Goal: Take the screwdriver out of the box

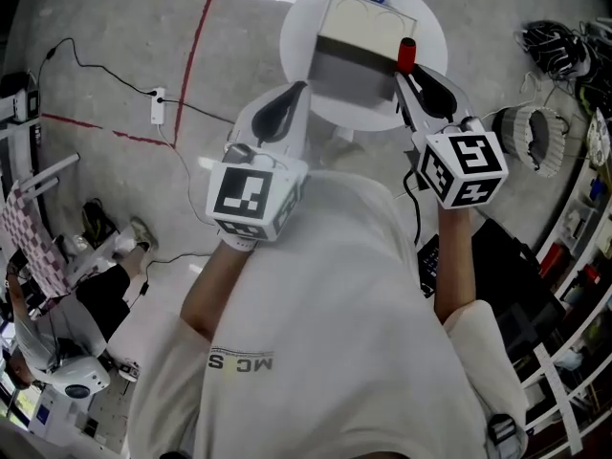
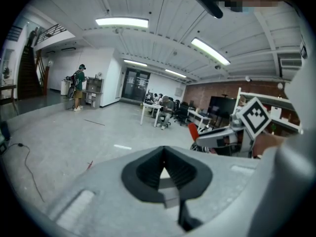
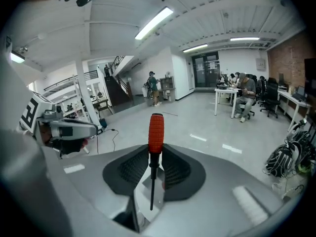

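Observation:
The screwdriver [image 1: 406, 54] has a red ribbed handle [image 3: 156, 132] and a thin dark shaft. My right gripper [image 1: 417, 82] is shut on it, handle pointing away from the jaws, held in the air over the near right corner of the box [image 1: 356, 38]. In the right gripper view the pads [image 3: 170, 168] clamp the shaft just below the handle. The open cardboard box sits on a round white table [image 1: 294, 32]. My left gripper [image 1: 295, 98] hovers near the table's front left edge, shut with nothing in it; its pads [image 2: 182, 170] meet in the left gripper view.
A cable runs to a power strip [image 1: 157, 105] on the concrete floor beside a red line [image 1: 196, 41]. A seated person [image 1: 100, 290] is at the lower left. Bags [image 1: 557, 48] and shelving [image 1: 583, 256] crowd the right side. Desks with seated people [image 3: 243, 94] stand far off.

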The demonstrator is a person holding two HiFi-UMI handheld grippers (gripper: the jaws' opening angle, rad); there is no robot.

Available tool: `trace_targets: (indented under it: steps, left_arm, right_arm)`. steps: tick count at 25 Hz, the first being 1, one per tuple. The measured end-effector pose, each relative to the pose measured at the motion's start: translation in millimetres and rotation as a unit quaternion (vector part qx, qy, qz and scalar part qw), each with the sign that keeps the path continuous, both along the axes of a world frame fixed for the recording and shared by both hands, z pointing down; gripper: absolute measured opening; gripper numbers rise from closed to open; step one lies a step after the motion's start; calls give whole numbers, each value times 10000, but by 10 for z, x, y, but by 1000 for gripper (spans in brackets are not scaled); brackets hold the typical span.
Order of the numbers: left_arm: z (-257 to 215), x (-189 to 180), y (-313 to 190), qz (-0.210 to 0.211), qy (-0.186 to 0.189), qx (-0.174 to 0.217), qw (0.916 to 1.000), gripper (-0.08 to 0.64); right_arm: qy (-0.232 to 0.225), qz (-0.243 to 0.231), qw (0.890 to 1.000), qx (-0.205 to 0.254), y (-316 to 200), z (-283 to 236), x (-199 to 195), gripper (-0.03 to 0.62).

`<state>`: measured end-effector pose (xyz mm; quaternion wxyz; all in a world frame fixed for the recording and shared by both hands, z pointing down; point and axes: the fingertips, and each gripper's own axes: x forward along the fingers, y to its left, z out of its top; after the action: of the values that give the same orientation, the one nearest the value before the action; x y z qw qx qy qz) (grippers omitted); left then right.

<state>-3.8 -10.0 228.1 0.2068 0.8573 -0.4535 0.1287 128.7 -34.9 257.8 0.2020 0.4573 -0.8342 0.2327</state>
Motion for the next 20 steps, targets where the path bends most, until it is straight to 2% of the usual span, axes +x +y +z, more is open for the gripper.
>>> trace_targets:
  steps: [12,20]
  left_arm:
    - [-463,36,-16,112,39,513,9986,2]
    - [-542,19,69,291,-73,578,9979,2]
  right_arm:
    - [-326,278,9956,838,292,-681,132,84]
    - [-450,480,9902,1232,455,-861,159,84]
